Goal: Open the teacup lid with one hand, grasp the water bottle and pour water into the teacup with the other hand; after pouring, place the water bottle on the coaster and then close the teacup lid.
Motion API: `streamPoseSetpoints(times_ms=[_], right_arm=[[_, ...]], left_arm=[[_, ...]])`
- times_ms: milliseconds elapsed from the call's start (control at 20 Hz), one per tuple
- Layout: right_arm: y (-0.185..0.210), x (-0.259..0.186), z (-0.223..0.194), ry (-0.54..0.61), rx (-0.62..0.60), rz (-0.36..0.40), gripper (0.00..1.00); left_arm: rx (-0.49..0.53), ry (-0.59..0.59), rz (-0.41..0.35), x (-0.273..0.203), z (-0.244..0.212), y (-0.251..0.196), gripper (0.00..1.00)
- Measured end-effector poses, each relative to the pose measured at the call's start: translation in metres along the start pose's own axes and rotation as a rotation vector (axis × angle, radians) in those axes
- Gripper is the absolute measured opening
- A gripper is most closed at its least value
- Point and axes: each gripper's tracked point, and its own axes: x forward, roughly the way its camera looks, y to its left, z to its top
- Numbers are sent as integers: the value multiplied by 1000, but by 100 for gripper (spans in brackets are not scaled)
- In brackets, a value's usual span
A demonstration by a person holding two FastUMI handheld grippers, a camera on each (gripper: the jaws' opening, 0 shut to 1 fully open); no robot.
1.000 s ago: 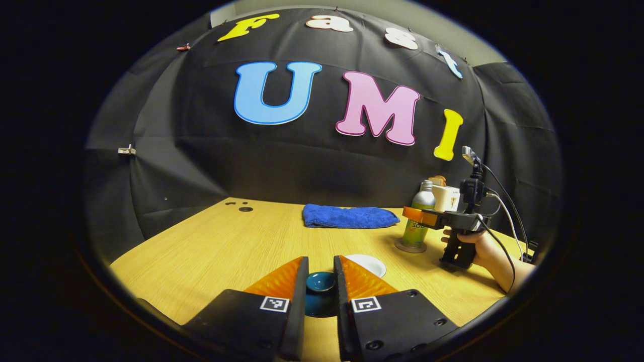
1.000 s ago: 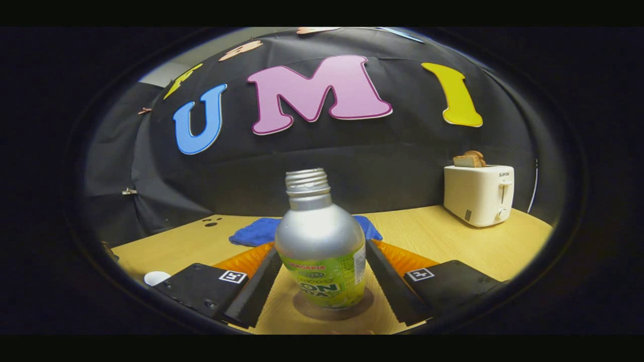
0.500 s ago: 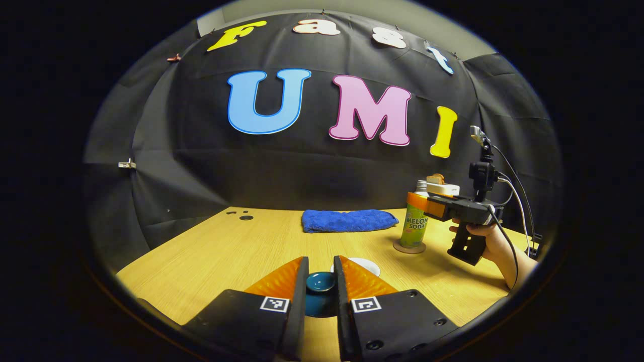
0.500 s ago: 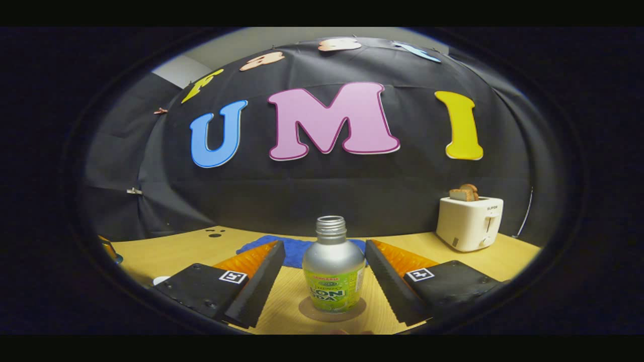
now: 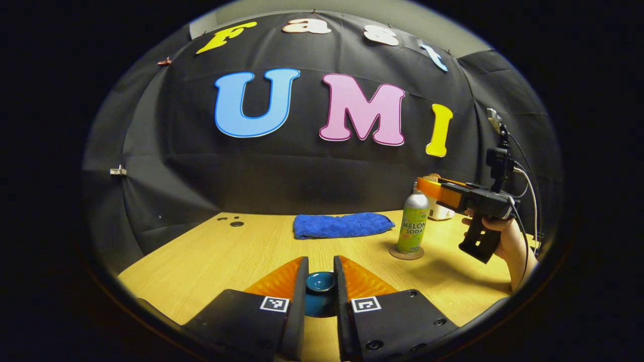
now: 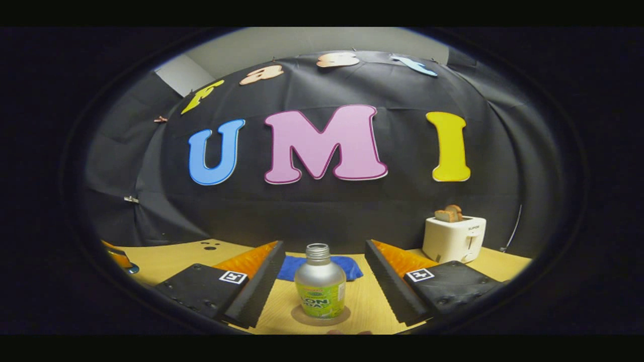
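While the water bottle [image 6: 320, 287] is parked upright on its round coaster [image 6: 320, 317] on the tabletop [image 5: 226, 251], the right gripper [image 6: 322, 274] is held back from it, jaws spread wide with nothing between them and the bottle apart from both. In the left gripper view, that same gripper is seen in a hand [image 5: 505, 236], up beside the bottle's neck. The left gripper [image 5: 320, 281] is clamped on the dark teal teacup lid [image 5: 320, 282], jaws nearly closed around its knob. A blue cloth [image 5: 342, 224] is laid further back, and a white toaster [image 6: 454, 239] off to the right.
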Motion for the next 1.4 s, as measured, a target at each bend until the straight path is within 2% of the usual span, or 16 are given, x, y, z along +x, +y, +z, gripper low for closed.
streamPoseSetpoints(times_ms=[350, 400, 450, 600, 950, 1150, 1200, 1400], right_arm=[[-6, -4, 9, 1, 16, -12, 98], [-8, -5, 10, 1, 11, -16, 98], [-8, -5, 9, 5, 8, -17, 100], [-3, -5, 5, 25, 12, -6, 98], [8, -1, -10, 75, -5, 14, 98], [11, -2, -11, 77, -27, 18, 98], [11, -2, -11, 77, -30, 19, 98], [12, -2, -13, 80, -25, 16, 98]], left_arm=[[-57, 55, -61, 41, -20, -21, 31], [-54, 62, -67, 45, -23, -24, 34], [-49, 66, -69, 50, -24, -25, 31], [-40, 93, -82, 61, -33, -31, 31], [-47, 129, -104, 70, -45, -39, 32], [-35, 148, -102, 72, -50, -40, 33], [-35, 151, -103, 72, -51, -40, 36], [-23, 156, -101, 73, -55, -40, 35]])
